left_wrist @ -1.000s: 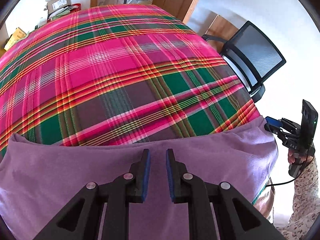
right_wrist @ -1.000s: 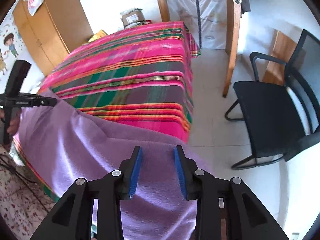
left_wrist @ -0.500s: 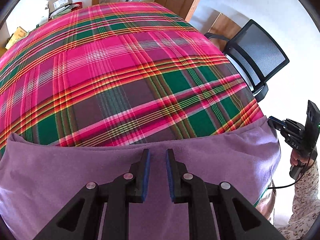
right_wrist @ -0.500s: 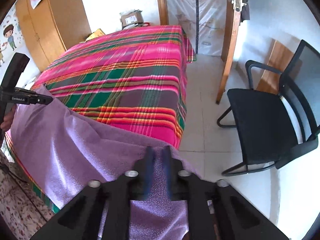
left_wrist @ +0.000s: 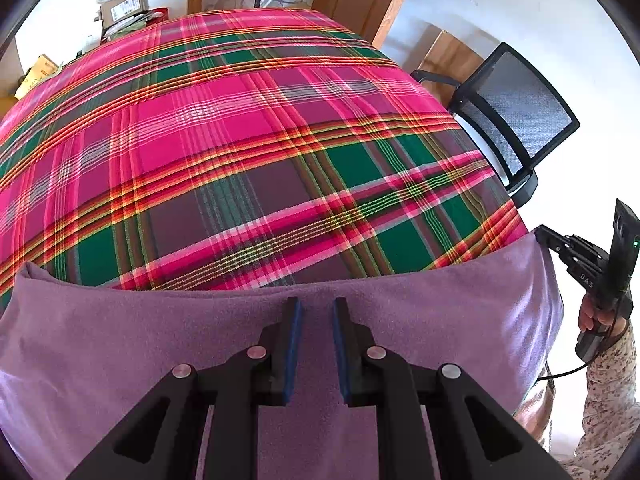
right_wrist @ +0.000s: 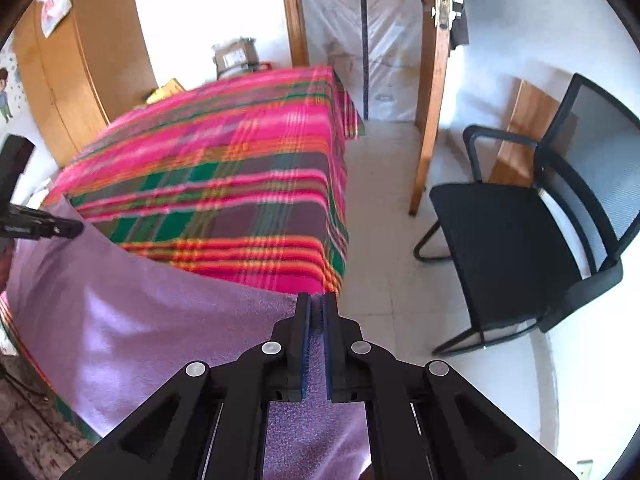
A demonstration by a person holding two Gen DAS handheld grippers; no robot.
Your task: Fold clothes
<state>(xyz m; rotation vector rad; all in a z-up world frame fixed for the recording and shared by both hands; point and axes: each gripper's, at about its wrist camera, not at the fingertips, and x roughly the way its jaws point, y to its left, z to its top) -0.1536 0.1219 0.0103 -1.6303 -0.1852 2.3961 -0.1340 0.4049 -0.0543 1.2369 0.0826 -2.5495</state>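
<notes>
Purple cloth [left_wrist: 400, 320] drapes the near edge of the plaid-covered tabletop [left_wrist: 240, 140], lower frame. Right gripper [right_wrist: 318, 320] is closing, cloth pinched at its right corner. Left gripper [left_wrist: 315, 320] grasps a fold mid-edge. Lettering unreadable.

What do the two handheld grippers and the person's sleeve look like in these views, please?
Both the left gripper and the right gripper are matte black, with angular cut-out linkages, silver pivot pins and blue pads on the fingers. Seen from the side, the right one carries white lettering, a small green light and a black cable. The sleeve is pale with a small floral print.
</notes>
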